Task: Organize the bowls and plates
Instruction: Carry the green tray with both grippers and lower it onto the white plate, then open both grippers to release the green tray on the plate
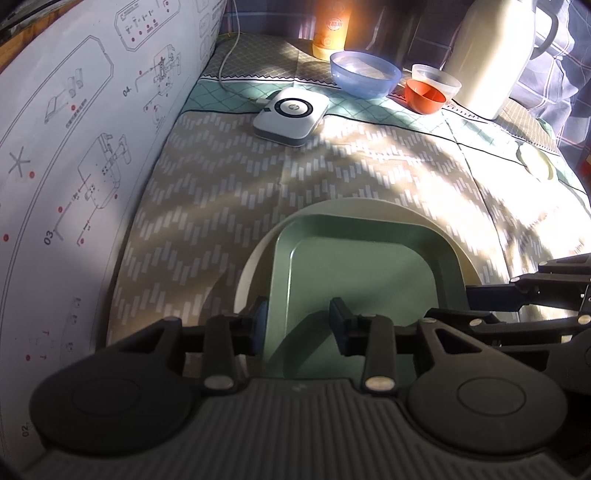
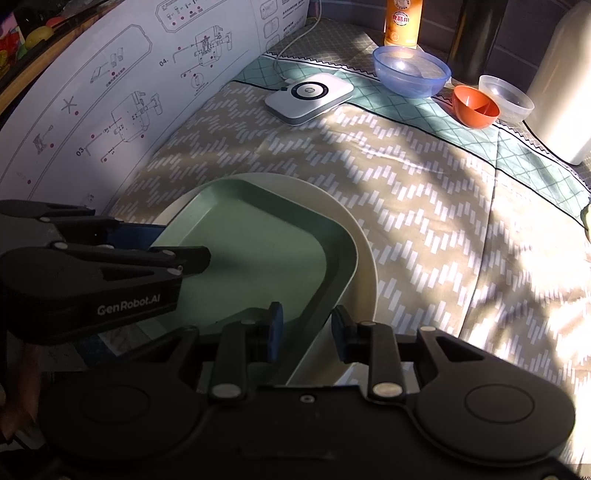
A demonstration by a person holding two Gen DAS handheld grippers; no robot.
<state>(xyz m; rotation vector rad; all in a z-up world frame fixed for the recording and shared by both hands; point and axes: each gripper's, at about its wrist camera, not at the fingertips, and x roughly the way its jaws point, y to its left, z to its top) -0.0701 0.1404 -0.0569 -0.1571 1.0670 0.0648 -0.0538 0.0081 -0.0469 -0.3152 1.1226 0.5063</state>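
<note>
Both grippers, left gripper (image 1: 297,320) and right gripper (image 2: 306,330), are being held apart astride the green tray (image 1: 364,266), already nested in the cream plate (image 1: 458,236); three far bowls (image 1: 365,74) are being left unstacked.

A lived-in home corner in sunlight: a desk draped in a patterned cloth (image 2: 406,192) carries plastic bowls (image 2: 412,72), an orange bottle (image 2: 402,22) (label in Chinese), a white jug (image 1: 487,55) and a charging gadget (image 2: 308,96), beside an unfolded furniture-assembly sheet (image 2: 129,92).
</note>
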